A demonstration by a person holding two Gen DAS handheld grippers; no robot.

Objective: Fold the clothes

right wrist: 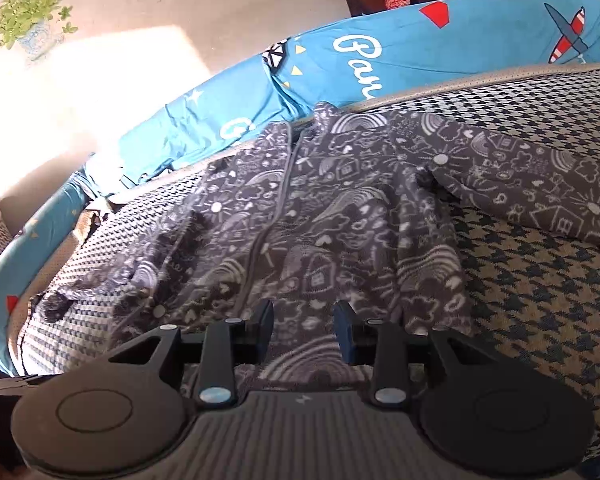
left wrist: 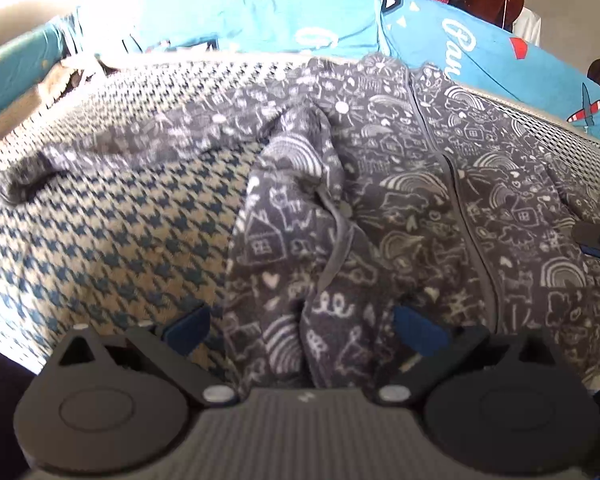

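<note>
A grey fleece garment (left wrist: pixel 400 208) printed with white chalk-like doodles of rainbows, houses, hearts and suns is lying spread on a houndstooth cover (left wrist: pixel 112 232), a coarse knit in dark blue and beige. Taking the garment as the landmark: a grey zipper line (left wrist: pixel 460 200) is running down its front, one long sleeve (left wrist: pixel 100 148) is stretching out flat to its left in the left wrist view, and the near left front panel is bunching into soft rounded folds.

The left gripper (left wrist: pixel 300 324) is hovering over the garment's near hem with its jaws standing wide apart; its blue-padded fingers (left wrist: pixel 418 326) are sitting on either side of a raised fold of fleece without pressing it. The other gripper's black tip (left wrist: pixel 598 240) is showing at the garment's right edge in this view.

The right gripper (right wrist: pixel 304 328) is sitting at the garment's near hem, its jaws partly apart; fleece is lying between and under the flat black and blue fingers (right wrist: pixel 346 330), and I cannot tell whether they are pinching it. From this side the other sleeve (right wrist: pixel 540 184) is reaching to the garment's right, lying smooth on the cover.

Beyond the garment's collar, a bright blue cotton sheet (right wrist: pixel 420 52) with white script, red shapes and an aeroplane print is curving along the cover's far edge.
</note>
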